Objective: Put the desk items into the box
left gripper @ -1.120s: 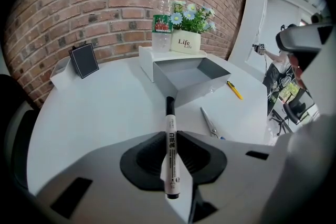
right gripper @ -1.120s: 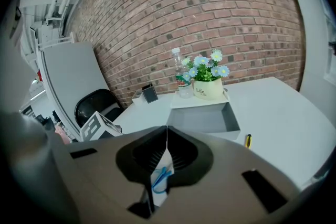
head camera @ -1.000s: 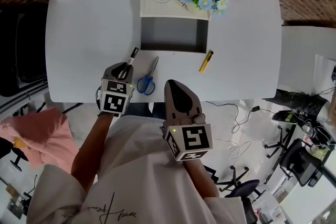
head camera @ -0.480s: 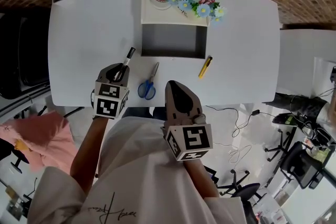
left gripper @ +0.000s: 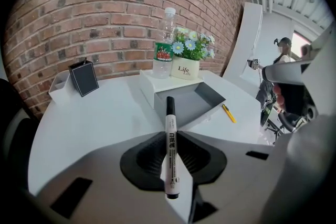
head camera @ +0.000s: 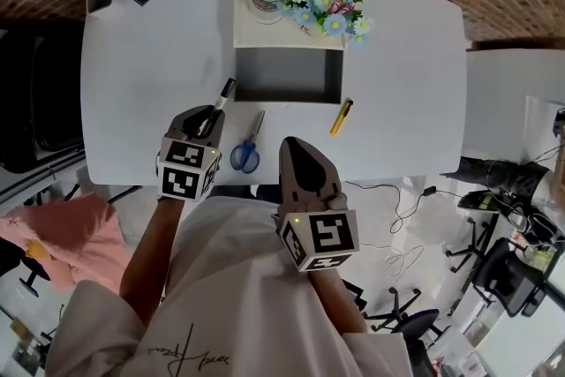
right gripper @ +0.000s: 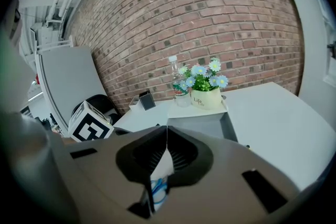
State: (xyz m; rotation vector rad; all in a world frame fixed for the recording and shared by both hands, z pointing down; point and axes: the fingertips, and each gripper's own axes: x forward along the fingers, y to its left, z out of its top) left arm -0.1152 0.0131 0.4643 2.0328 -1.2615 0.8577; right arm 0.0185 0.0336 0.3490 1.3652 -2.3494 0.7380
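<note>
Left gripper view: your left gripper clamps the whiteboard marker by its rear. It may pivot and miss the box at 12 o'clock. Your right gripper is closed on nothing.

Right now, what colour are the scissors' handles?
Blue; the scissors show best in the head view.

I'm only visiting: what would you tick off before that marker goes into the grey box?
1. White marker with black cap clamped in left gripper: ok.
2. Grey open box empty, room inside: ok.
3. Tabletop between marker and box free of obstacles: ok.
4. Right gripper shut, empty, out of the way: ok.
5. Blue-handled scissors and yellow pen boxed: not ok, both lie on the white table.
</note>
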